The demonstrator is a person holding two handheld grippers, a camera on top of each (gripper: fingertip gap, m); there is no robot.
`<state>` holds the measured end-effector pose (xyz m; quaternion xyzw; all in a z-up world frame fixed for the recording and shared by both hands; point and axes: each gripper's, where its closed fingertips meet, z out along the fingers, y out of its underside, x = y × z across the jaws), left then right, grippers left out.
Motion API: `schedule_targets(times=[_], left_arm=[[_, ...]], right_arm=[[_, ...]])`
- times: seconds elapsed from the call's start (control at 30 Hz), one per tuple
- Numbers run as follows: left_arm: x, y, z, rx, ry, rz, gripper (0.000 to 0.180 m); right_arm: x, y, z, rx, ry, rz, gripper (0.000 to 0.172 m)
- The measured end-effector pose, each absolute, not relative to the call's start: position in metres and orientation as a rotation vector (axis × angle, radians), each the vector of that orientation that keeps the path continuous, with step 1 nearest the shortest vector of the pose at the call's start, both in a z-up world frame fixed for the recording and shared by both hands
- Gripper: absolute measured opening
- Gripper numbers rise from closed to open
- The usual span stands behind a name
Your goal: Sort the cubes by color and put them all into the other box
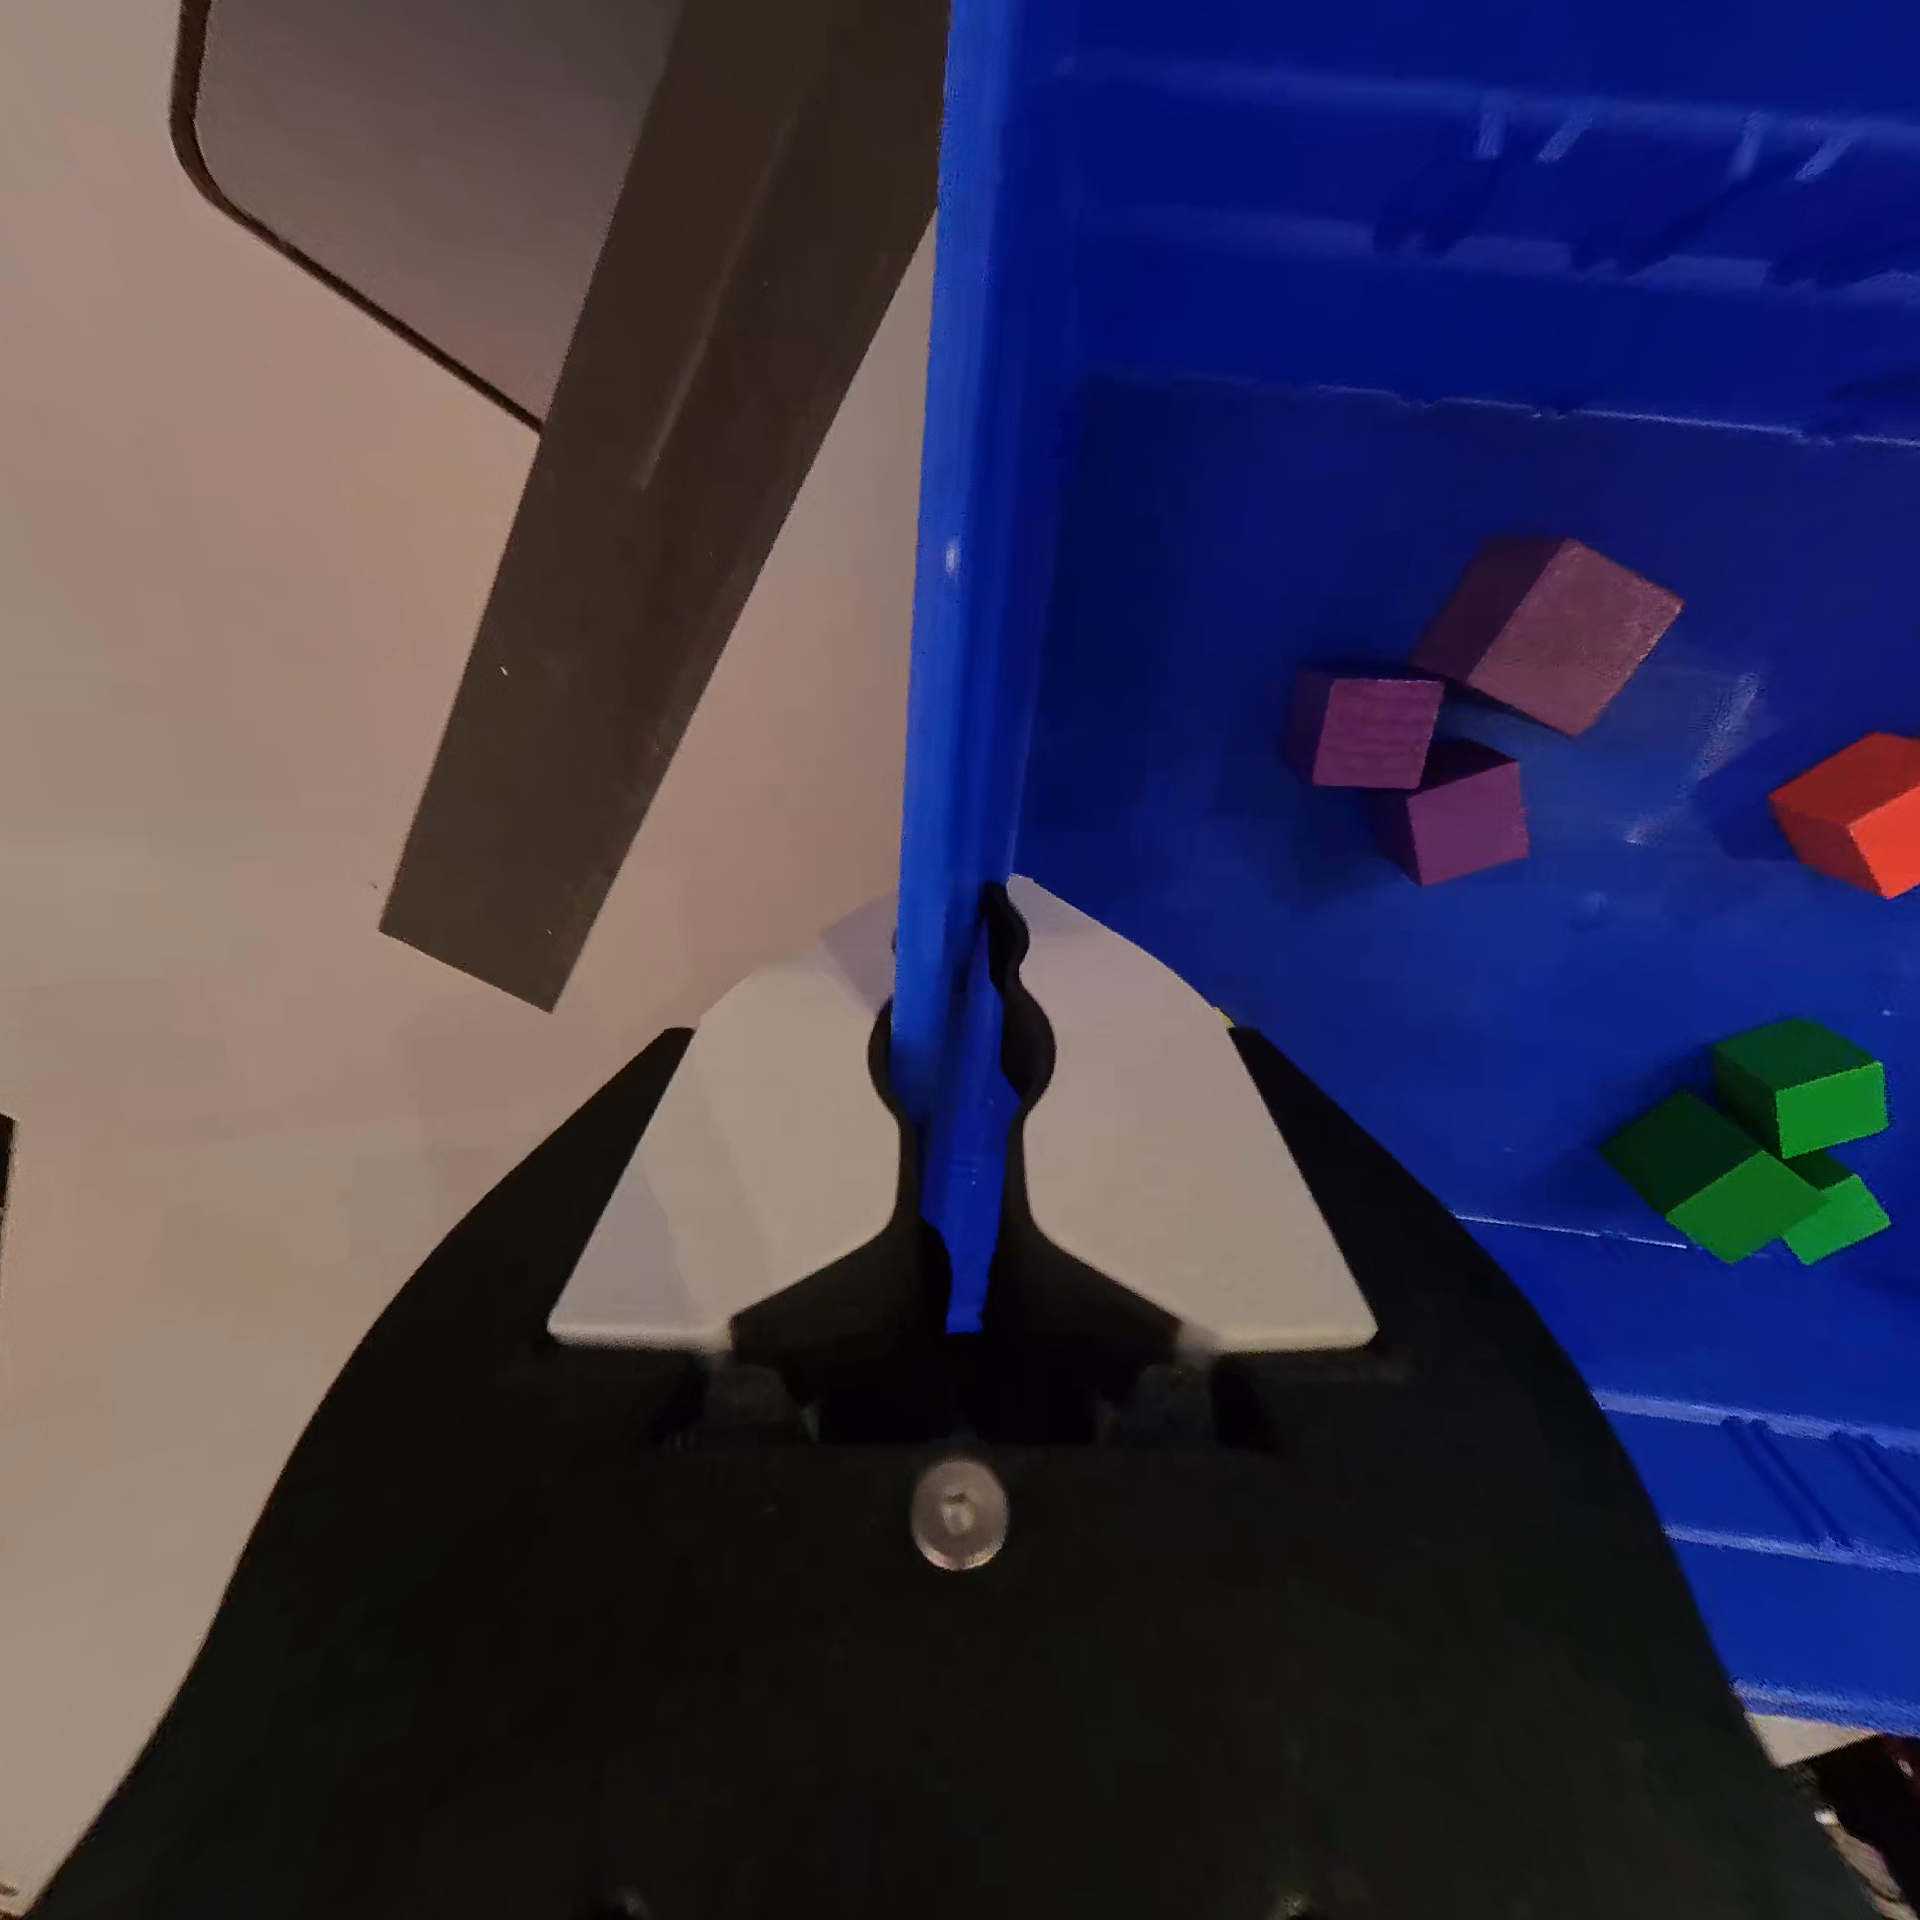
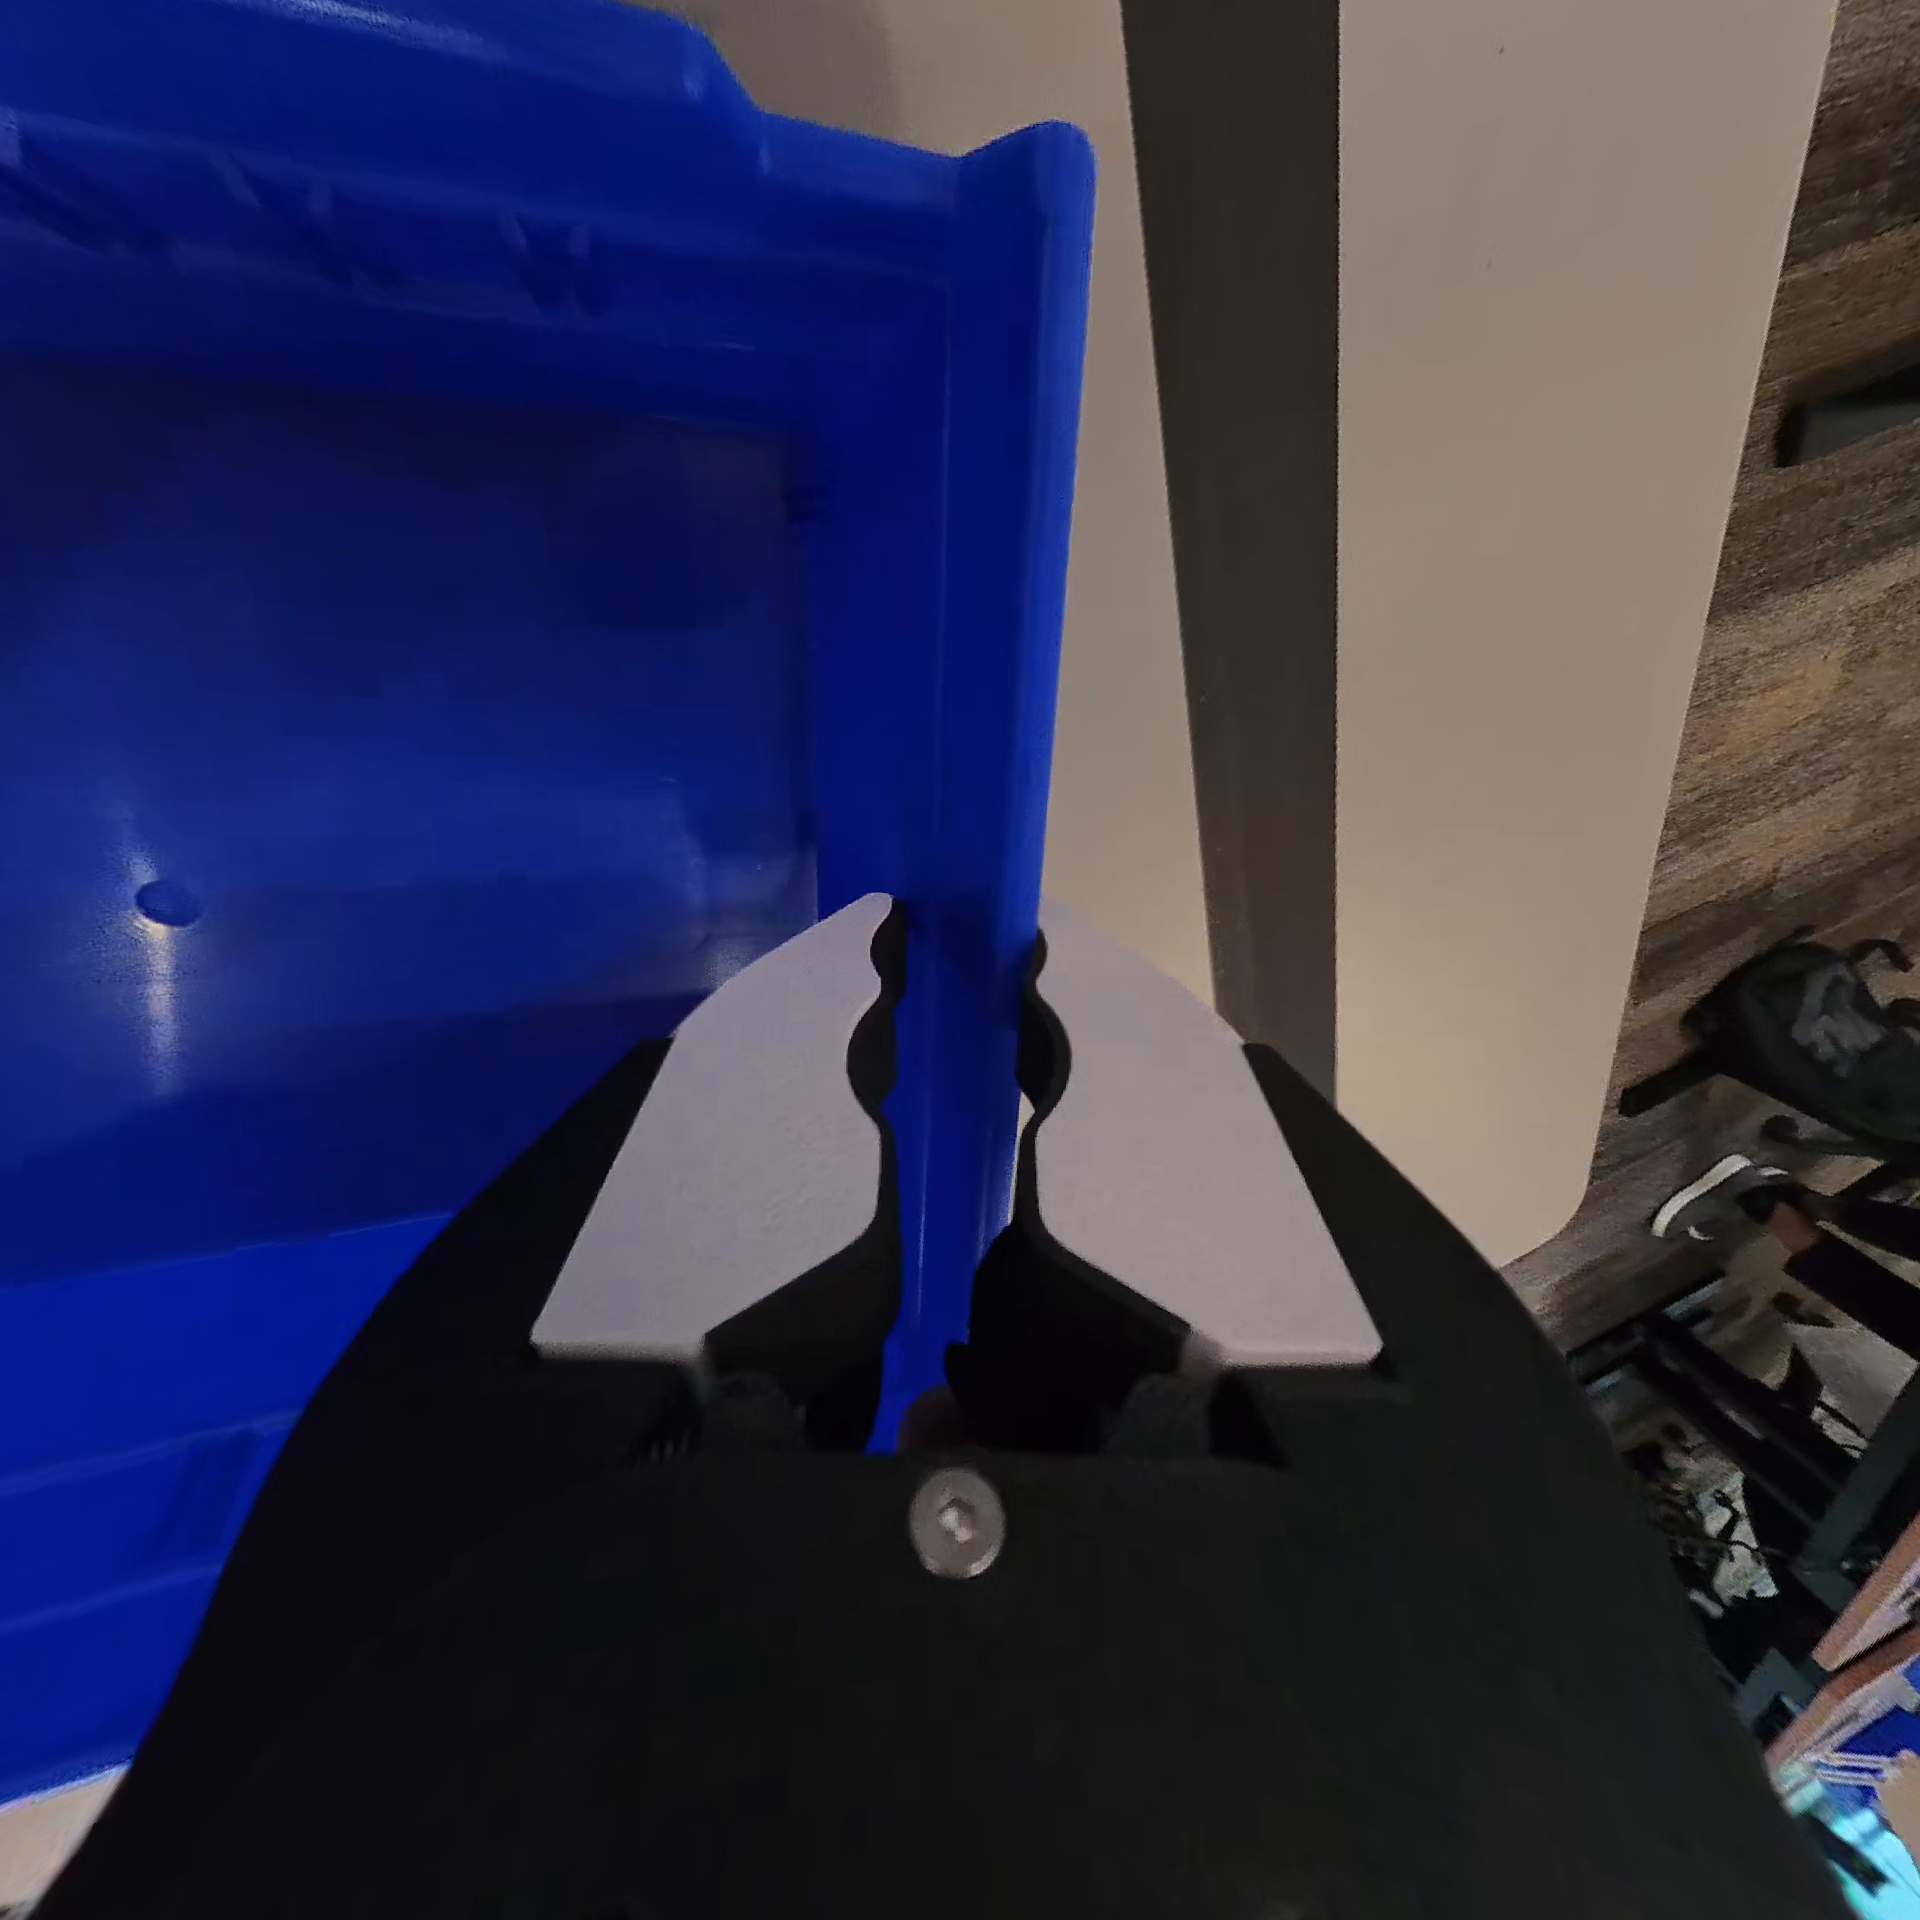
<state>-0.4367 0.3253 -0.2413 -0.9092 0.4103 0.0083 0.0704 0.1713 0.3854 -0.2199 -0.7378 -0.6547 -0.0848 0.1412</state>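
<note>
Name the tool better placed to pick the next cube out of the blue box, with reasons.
Left, probably. The left tool grips the blue box rim beside the purple cubes and green cubes. The right tool clamps a rim with no cubes in its view. Either must release first.

Pale beige tabletop [image 2: 1455,520] under everything, dark grey strip [image 1: 623,520] running across it. Right of table edge: wood-grain floor [image 2: 1808,623]. On floor, black bag [image 2: 1808,1029], shoe [image 2: 1714,1195] near it, dark frame legs [image 2: 1766,1403] (details blurred).
</note>
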Motion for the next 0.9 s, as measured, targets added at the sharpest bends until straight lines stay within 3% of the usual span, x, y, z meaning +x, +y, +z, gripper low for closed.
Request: schedule_targets(times=[0.9], left_arm=[[-0.421,0.386,-0.242,-2.496,1.571,0.074,0.016]], right_arm=[[0.156,0.466,-0.22,-1.881,-2.006,-0.235,0.022]])
